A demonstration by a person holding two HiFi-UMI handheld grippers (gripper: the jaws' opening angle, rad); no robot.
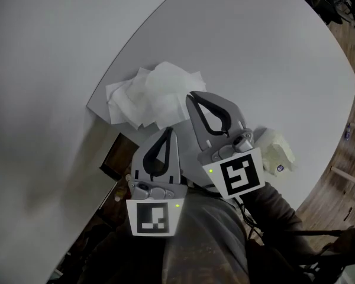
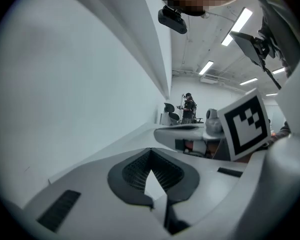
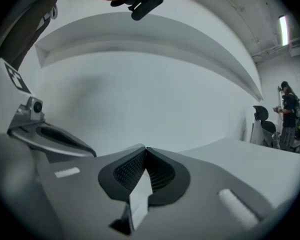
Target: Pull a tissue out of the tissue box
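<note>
seen from above, the left claw (image 1: 167, 132) sits nearest the person, jaws closed and tips meeting, nothing between them. just to its right, the right claw (image 1: 191, 97) is closed too, its tip reaching the edge of a heap of crumpled white tissues (image 1: 147, 97). the heap lies on the white table (image 1: 254, 52) by its near edge. a pale cream object (image 1: 276, 148), too unclear to name, rests right of the right claw.

Head view: right gripper (image 1: 192, 99) covers the lower right edge of the tissues (image 1: 151, 96). Pale lump (image 1: 277, 149) half behind that gripper, identity unclear. Table (image 1: 254, 52) cut off by the top edge. Left gripper view: far person (image 2: 189, 107) too small for detail.
</note>
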